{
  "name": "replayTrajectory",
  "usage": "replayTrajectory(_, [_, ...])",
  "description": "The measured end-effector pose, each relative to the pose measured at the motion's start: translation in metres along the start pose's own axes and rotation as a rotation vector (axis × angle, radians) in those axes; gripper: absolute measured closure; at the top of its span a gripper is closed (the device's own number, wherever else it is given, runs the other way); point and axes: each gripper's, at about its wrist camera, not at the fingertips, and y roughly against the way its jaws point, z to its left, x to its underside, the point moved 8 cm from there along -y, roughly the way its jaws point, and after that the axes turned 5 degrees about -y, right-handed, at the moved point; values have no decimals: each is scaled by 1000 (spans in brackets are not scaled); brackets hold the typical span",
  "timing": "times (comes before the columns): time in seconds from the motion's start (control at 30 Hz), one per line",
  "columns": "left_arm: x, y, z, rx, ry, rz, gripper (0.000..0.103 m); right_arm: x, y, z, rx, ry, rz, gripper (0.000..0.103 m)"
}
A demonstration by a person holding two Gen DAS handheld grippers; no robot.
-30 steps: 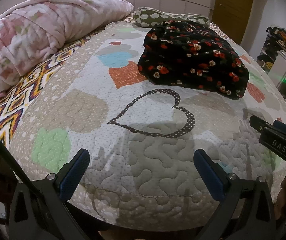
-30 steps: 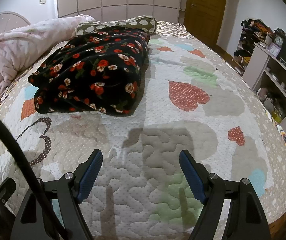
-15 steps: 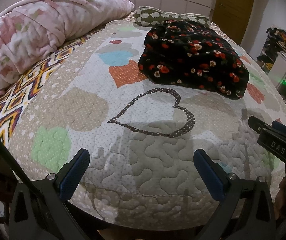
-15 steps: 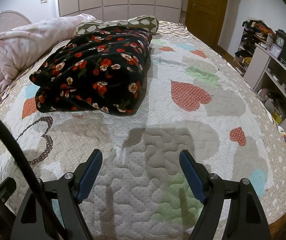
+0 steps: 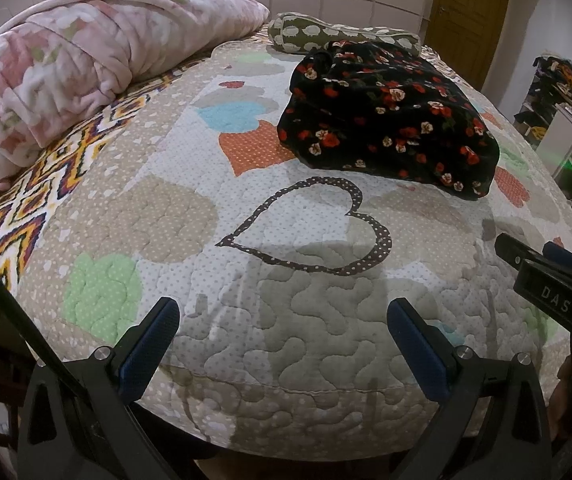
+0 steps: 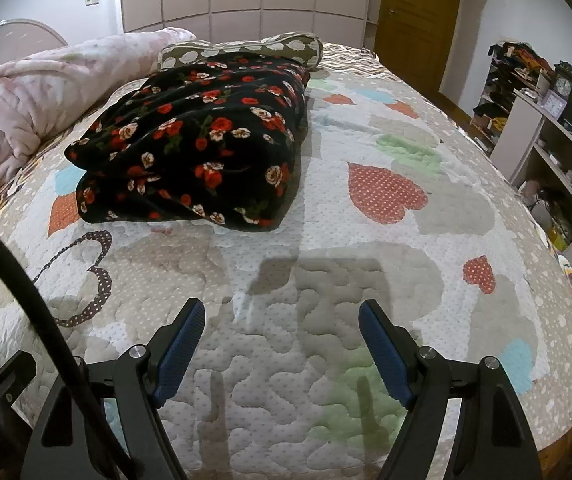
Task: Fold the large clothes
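Observation:
A black garment with red and white flowers [image 5: 385, 116] lies folded in a thick bundle on the quilted bed, far from both grippers; it also shows in the right wrist view [image 6: 198, 144]. My left gripper [image 5: 284, 320] is open and empty, low over the near edge of the bed. My right gripper [image 6: 282, 320] is open and empty over the quilt, in front of the garment's near edge. The right gripper's body shows at the right edge of the left wrist view [image 5: 545, 280].
A rolled pink blanket [image 5: 66, 72] lies along the left side of the bed. A spotted olive pillow [image 6: 242, 48] sits behind the garment. Shelves with clutter and a TV [image 6: 557, 120] stand to the right. A brown door [image 6: 413, 20] is at the back.
Both grippers have eased slightly forward toward the garment; it looks a little larger in the right wrist view. Jaws stay open. The garment has not moved.

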Motion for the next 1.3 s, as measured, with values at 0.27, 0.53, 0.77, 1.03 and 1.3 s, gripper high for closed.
replayTrajectory(0.27, [-1,0,3,-5,10,2,0,1,1,1,-1,3,-3,20])
replayTrajectory(0.53, [-2,3,13,-33,45,-12,0,2,3,7,13,31,-6,19])
replayTrajectory(0.77, [-2,4,14,-50,46,-15,0,3,4,9,19,51,-13,19])
replayTrajectory(1.03, [-1,1,14,-59,54,-7,0,3,5,8,26,51,-14,19])
replayTrajectory(1.3, [3,-3,14,-50,52,13,0,4,6,12,26,64,-18,19])
